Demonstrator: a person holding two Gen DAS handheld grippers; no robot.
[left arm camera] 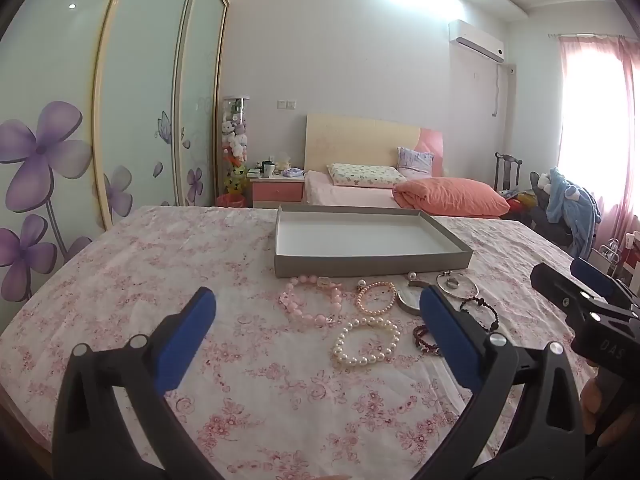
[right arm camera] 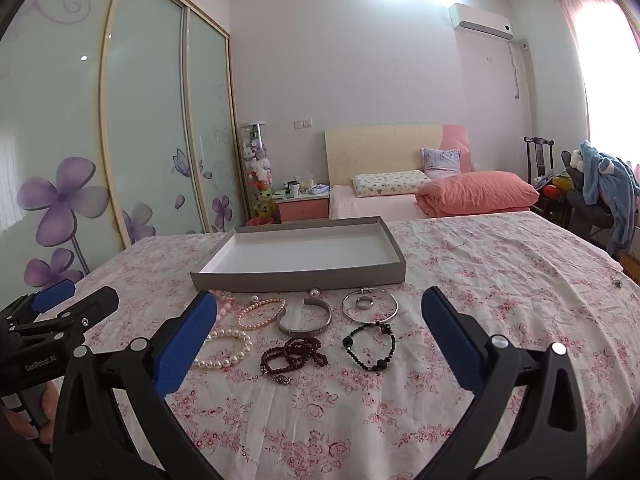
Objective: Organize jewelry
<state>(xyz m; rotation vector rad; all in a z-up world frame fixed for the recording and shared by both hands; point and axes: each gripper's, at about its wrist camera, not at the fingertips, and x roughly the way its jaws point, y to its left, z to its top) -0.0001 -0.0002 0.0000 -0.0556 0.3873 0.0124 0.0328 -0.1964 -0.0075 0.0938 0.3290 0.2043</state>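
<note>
Both grippers, left (left arm camera: 318, 306) and right (right arm camera: 320, 306), hover with jaws wide apart; bracelets (right arm camera: 298, 350) lie just before an empty tray (right arm camera: 298, 276).

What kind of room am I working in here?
Most likely a home bedroom: a bed with pillows, a sliding-door wardrobe and a nightstand stand beyond the cloth-covered table.
</note>
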